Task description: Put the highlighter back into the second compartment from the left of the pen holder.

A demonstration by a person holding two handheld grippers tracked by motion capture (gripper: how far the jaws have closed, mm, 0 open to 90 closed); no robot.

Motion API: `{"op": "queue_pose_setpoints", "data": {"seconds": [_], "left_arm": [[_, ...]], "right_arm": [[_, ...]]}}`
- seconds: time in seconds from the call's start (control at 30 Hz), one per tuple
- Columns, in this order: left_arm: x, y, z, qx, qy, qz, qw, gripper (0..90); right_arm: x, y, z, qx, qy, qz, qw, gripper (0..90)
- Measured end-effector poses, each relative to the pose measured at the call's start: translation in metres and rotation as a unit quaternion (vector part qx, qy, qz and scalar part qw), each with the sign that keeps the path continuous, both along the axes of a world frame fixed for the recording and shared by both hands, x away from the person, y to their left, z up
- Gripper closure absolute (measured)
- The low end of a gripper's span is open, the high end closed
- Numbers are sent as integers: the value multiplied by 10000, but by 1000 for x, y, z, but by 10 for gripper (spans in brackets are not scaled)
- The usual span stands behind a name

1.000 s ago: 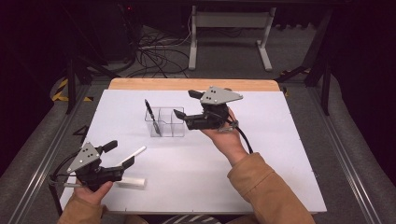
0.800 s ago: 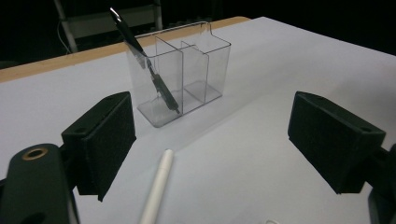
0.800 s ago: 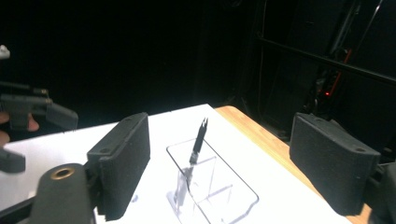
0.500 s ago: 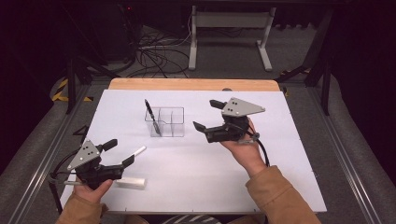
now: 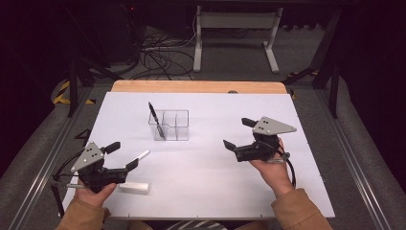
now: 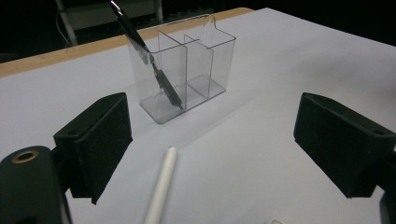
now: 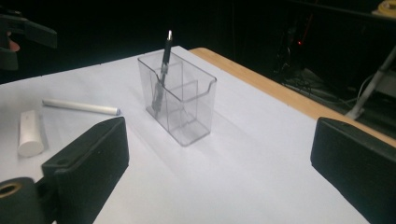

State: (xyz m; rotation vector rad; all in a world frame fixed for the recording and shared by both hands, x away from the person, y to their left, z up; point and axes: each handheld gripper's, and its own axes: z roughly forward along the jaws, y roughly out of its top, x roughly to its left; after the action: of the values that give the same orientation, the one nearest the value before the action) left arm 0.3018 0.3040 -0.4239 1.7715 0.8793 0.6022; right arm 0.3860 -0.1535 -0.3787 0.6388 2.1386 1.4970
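The white pen (image 6: 161,186) runs off the left gripper view's bottom edge, its lower end unseen.

A clear plastic three-compartment organiser (image 5: 171,125) is standing mid-counter, a black pen (image 5: 156,120) leaning in its left compartment; a white marker (image 5: 141,155) and white rectangular eraser (image 5: 133,187) are lying nearer the front-left.
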Motion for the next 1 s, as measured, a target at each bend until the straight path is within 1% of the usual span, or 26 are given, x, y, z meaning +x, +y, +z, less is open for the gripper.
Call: {"op": "queue_pose_setpoints", "data": {"seconds": [0.07,0.1,0.13,0.17,0.2,0.23,0.33,0.43,0.47,0.53,0.57,0.63,0.67,0.7,0.73,0.77,0.83,0.87,0.93,1.0], "left_arm": [[0,0,1,56,9,-35,10000,118],[1,0,1,128,-24,-32,9999,117],[1,0,2,102,-5,-20,9999,116],[1,0,2,149,-25,-31,9999,116],[1,0,2,122,11,-19,9999,116],[2,0,3,171,6,-10,9999,117],[3,1,3,164,5,-2,9999,124],[4,2,4,245,-8,-13,9997,133],[4,3,4,274,-10,-28,9996,135],[4,1,5,242,41,-7,9997,139],[4,2,5,286,22,5,9996,139],[5,1,6,295,40,16,9996,141],[5,2,6,300,51,15,9995,142],[6,2,6,324,76,21,9994,142],[6,2,6,278,136,29,9995,144],[8,3,7,330,130,36,9994,145],[9,4,7,267,245,55,9993,148],[10,4,7,305,247,69,9992,148],[11,4,6,296,288,72,9991,148],[13,5,6,359,290,86,9989,150]], "right_arm": [[-3,-9,-6,77,26,-57,10000,35],[-4,-13,-8,122,20,-73,9999,31],[-6,-17,-11,147,24,-94,9998,27],[-7,-23,-15,136,60,-116,9998,22],[-8,-26,-17,151,50,-129,9998,22],[-10,-29,-21,164,58,-137,9998,21],[-14,-40,-31,136,126,-193,9996,21],[-18,-50,-42,128,210,-266,9993,20],[-18,-51,-45,105,226,-278,9993,21],[-20,-56,-52,100,265,-321,9991,23],[-21,-59,-57,104,294,-338,9989,25],[-22,-62,-63,115,357,-350,9987,25],[-23,-64,-67,115,425,-375,9983,25],[-23,-65,-71,121,462,-388,9981,25],[-23,-67,-75,102,518,-408,9978,23],[-23,-68,-78,64,566,-456,9973,21],[-22,-70,-85,24,672,-494,9965,20],[-22,-72,-88,43,731,-507,9960,17],[-23,-74,-93,82,792,-533,9954,9],[-22,-77,-97,103,835,-533,9950,4]]}}
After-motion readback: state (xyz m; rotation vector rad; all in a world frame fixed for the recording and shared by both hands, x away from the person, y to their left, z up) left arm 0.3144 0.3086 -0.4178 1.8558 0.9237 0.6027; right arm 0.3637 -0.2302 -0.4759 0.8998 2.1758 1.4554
